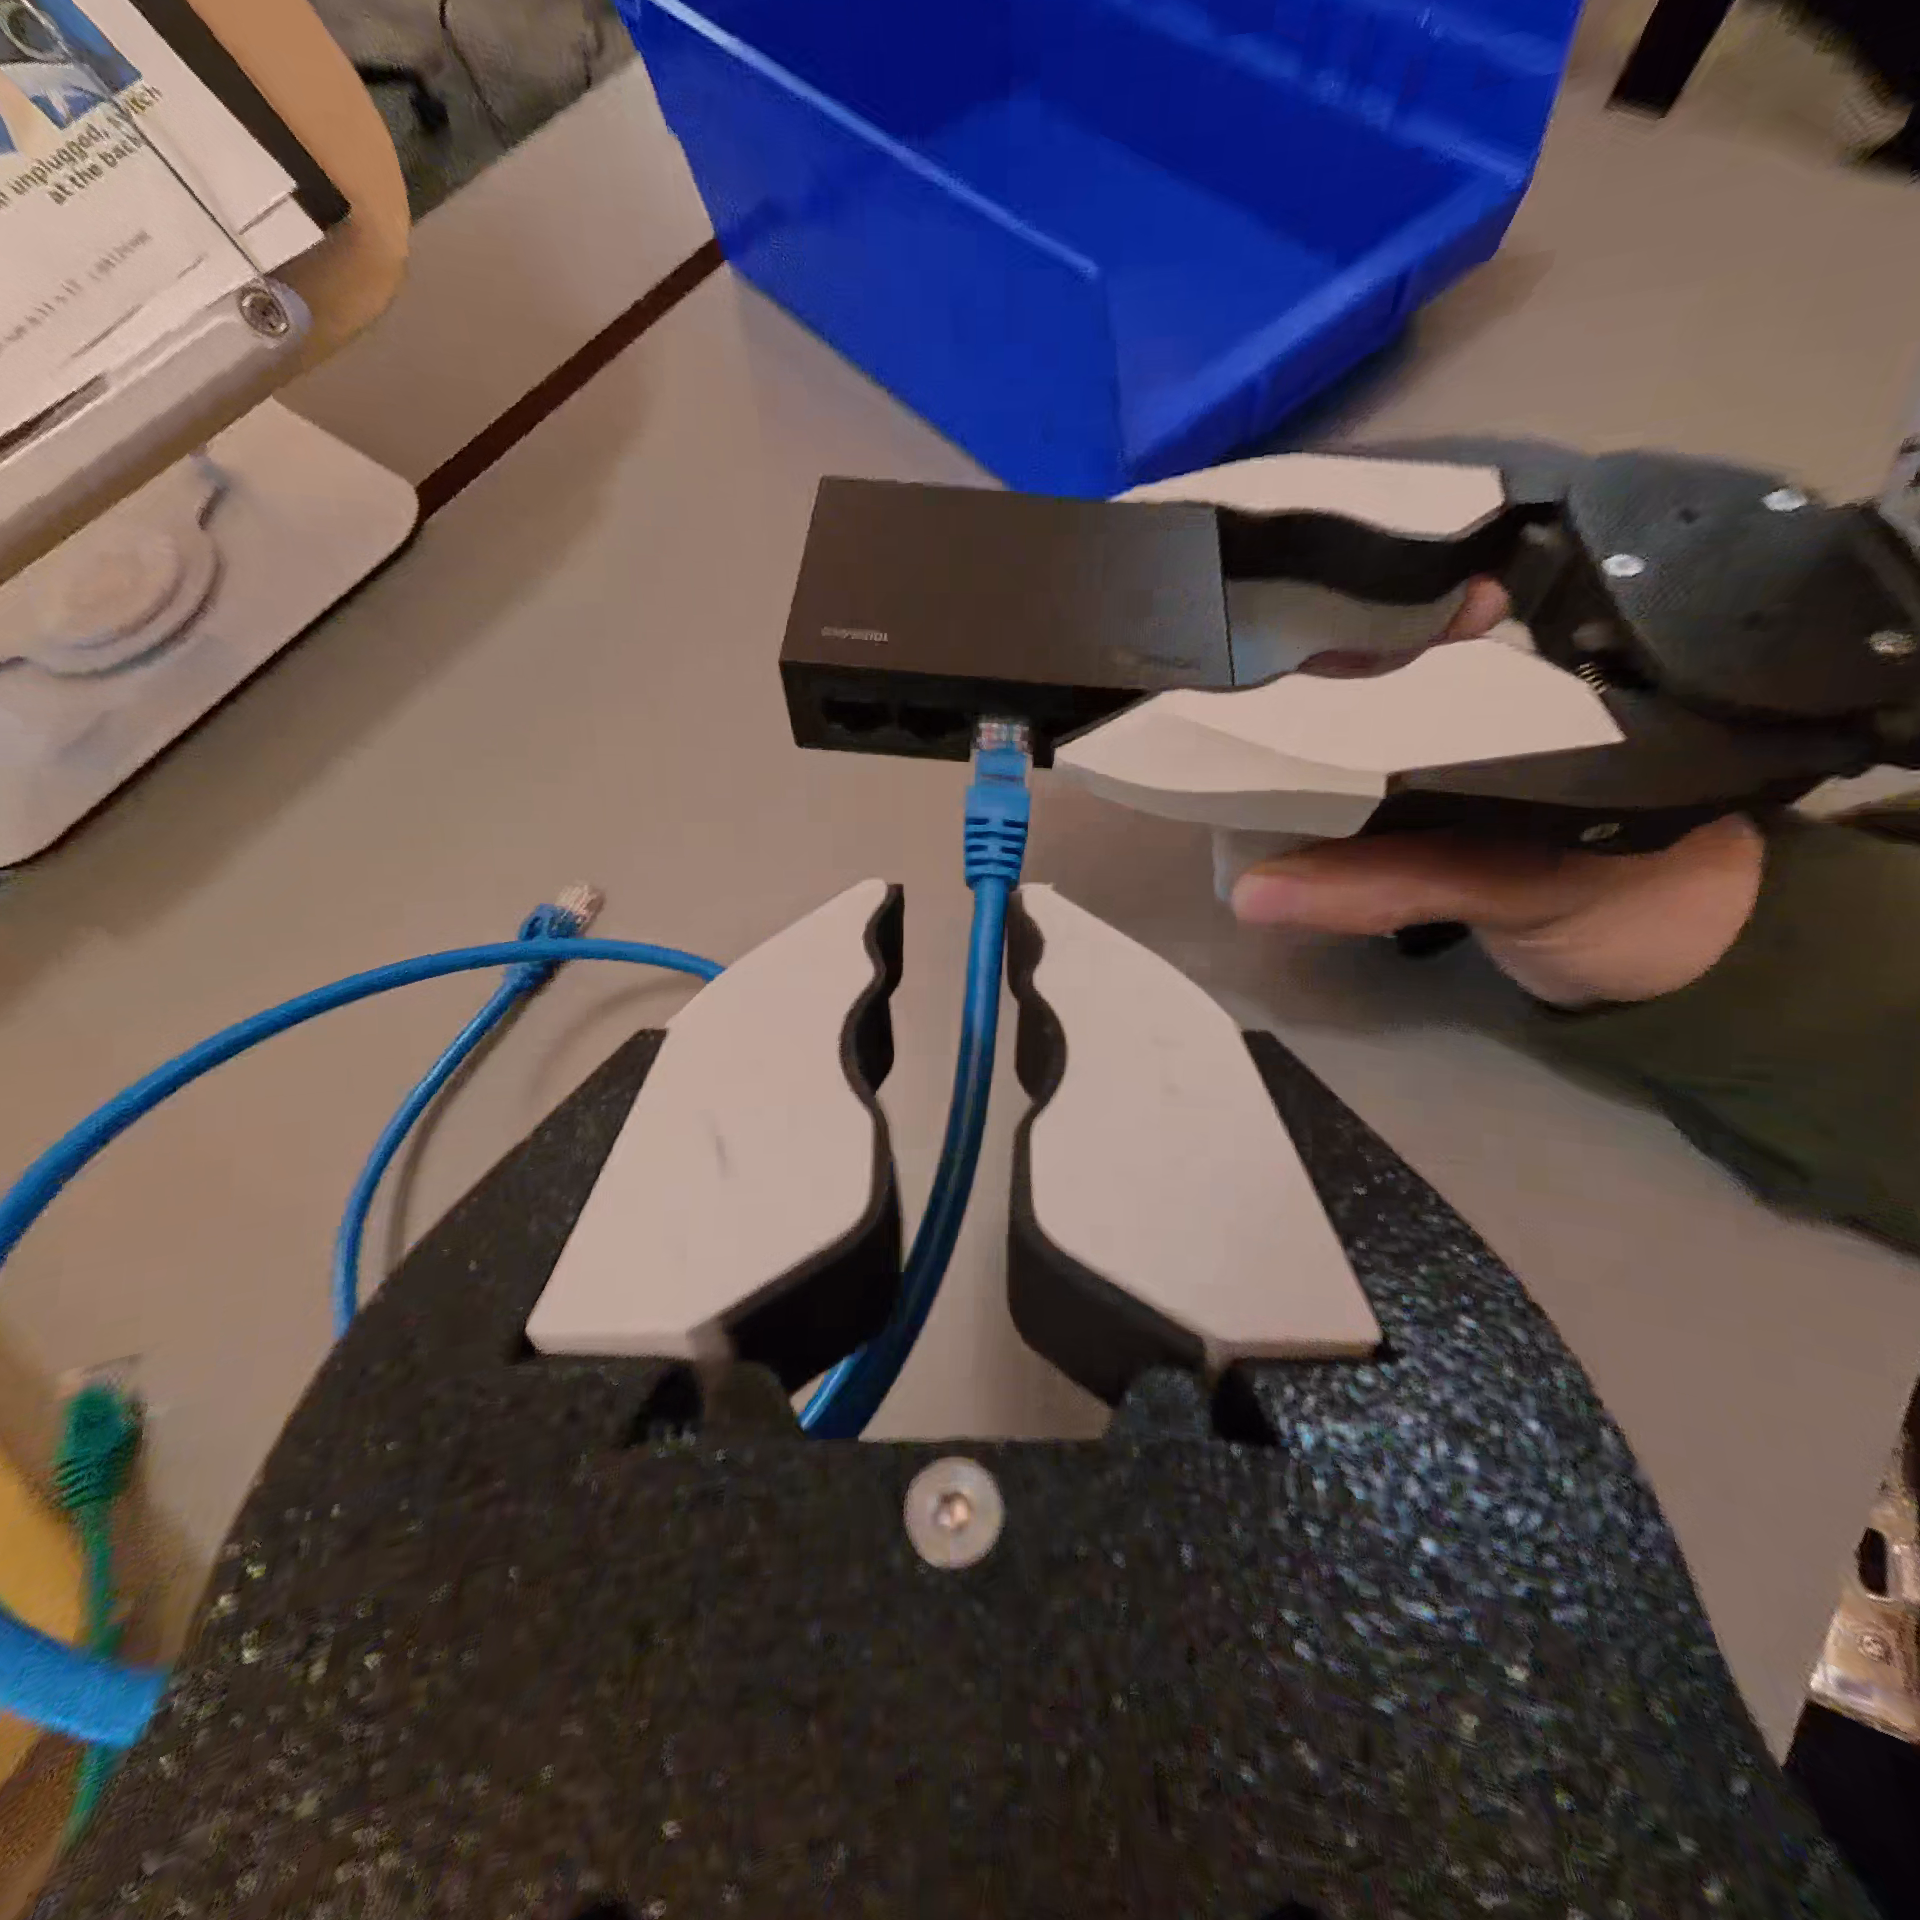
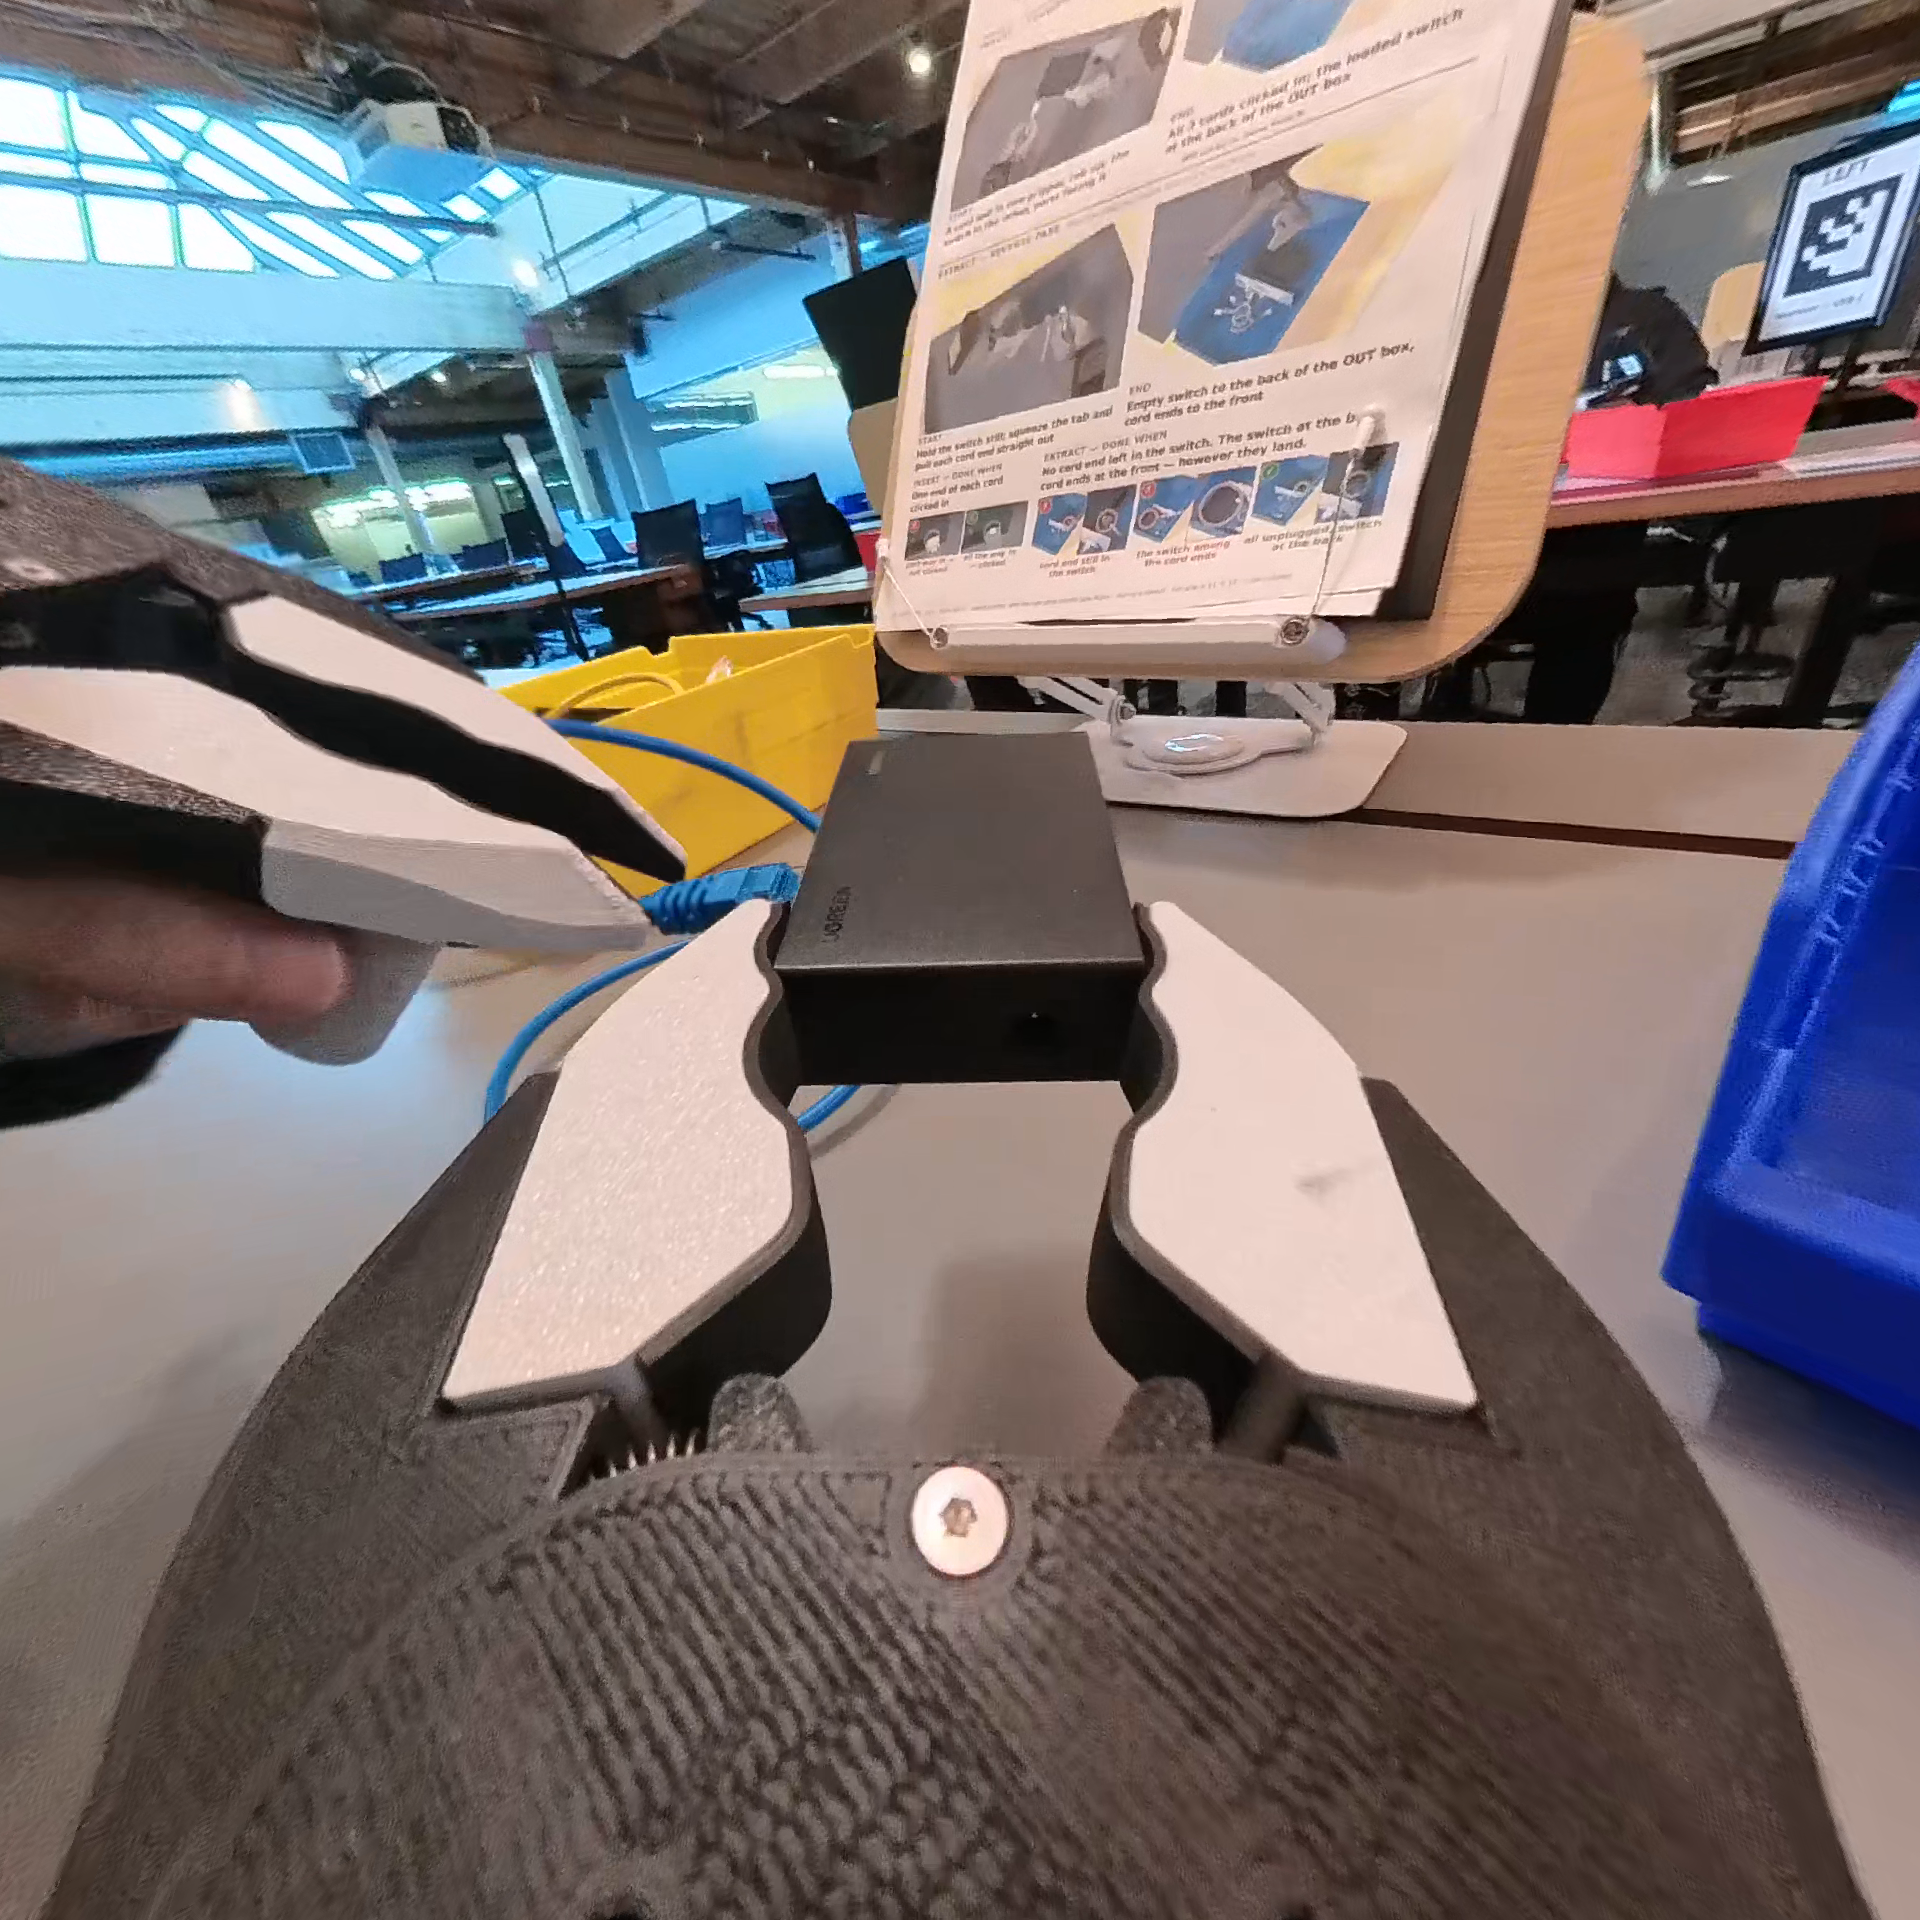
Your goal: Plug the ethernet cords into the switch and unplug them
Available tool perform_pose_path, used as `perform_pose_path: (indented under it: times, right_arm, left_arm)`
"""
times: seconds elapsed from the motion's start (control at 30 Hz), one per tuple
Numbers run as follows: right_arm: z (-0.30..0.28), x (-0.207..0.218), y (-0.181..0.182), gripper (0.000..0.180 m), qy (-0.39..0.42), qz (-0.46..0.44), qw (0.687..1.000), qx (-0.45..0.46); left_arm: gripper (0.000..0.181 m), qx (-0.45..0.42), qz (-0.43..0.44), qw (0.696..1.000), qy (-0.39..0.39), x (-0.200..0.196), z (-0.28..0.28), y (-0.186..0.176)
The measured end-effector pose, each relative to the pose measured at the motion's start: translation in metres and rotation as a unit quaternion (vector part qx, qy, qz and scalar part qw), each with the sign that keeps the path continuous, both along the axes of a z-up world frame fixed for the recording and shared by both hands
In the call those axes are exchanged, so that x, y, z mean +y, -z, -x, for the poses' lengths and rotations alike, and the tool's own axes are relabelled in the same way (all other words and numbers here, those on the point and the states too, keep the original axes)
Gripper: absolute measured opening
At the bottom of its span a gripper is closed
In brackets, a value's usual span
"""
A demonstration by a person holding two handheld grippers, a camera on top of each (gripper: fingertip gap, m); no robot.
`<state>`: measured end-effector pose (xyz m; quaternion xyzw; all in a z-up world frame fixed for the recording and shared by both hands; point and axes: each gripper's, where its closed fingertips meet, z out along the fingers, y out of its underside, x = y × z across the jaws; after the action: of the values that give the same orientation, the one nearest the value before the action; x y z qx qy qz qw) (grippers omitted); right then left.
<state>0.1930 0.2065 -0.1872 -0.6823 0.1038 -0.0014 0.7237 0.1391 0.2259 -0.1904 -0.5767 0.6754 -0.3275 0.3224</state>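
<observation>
My right gripper (image 2: pixel 956 935) is shut on the black switch (image 2: pixel 956 883) and holds it a little above the grey table. In the left wrist view the switch (image 1: pixel 997 582) has its ports facing my left gripper (image 1: pixel 961 899). A blue ethernet cord (image 1: pixel 982 1039) runs through the narrow gap between the left fingers, which are slightly apart and not pinching it. Its plug (image 1: pixel 1000 790) sits with its clear tip in the third port. The right gripper (image 1: pixel 1101 634) comes in from the right. The left gripper (image 2: pixel 655 894) shows at left in the right wrist view.
A blue bin (image 1: pixel 1091 239) stands just behind the switch. A loose blue plug end (image 1: pixel 566 914) and cord loops lie on the table at left. A green cord (image 1: pixel 94 1455) is at the lower left. A yellow bin (image 2: pixel 748 717) and a paper stand (image 2: pixel 1195 312) are beyond.
</observation>
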Motion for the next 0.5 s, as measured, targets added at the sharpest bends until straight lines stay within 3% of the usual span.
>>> perform_pose_path:
  times: [0.1,0.27,0.5]
  right_arm:
    - [0.006,0.002,-0.001,0.062,-0.005,0.002,1.0,-0.022]
    - [0.006,0.002,-0.001,0.062,-0.004,0.002,1.0,-0.022]
    - [0.009,0.002,-0.002,0.062,-0.014,-0.005,1.0,-0.022]
  left_arm:
    - [0.025,-0.012,0.021,1.0,0.0,0.003,0.004,0.006]
    - [0.027,-0.028,-0.073,0.997,0.028,0.0,0.009,0.011]
    - [0.009,-0.034,-0.069,0.996,0.032,-0.005,0.008,0.008]
